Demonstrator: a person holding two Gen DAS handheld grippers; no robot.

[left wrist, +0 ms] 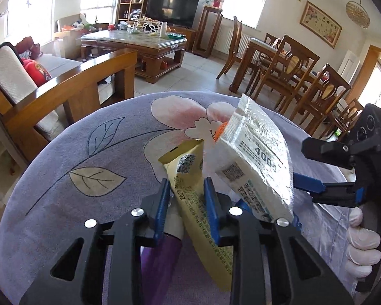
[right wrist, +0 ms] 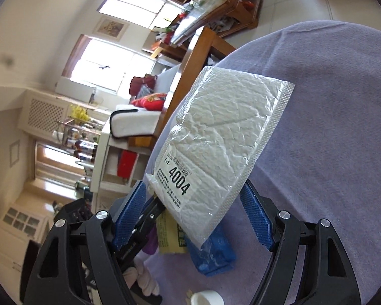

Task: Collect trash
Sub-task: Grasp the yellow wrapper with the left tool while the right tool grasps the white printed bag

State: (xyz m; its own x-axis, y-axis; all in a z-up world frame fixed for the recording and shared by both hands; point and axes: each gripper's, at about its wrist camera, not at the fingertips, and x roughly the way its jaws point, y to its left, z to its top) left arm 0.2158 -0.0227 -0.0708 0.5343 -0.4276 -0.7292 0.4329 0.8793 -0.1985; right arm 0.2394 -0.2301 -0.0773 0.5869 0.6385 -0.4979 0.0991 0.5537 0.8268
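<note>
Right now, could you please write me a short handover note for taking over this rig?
Left hand-held gripper: shut on the yellow packet.
Right hand-held gripper: open, fingers either side of the white mailer, not clamping it.
A blue wrapper sits below the mailer, over the purple cloth.
Done: packet gripped. Left: grip the mailer, then collect the rest; no bin in view.

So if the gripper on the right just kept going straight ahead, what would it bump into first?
Most likely the white bubble mailer, which stands between the right gripper and the purple flowered tablecloth. Its open fingers already flank the mailer's lower end, though whether they touch it is unclear.
</note>
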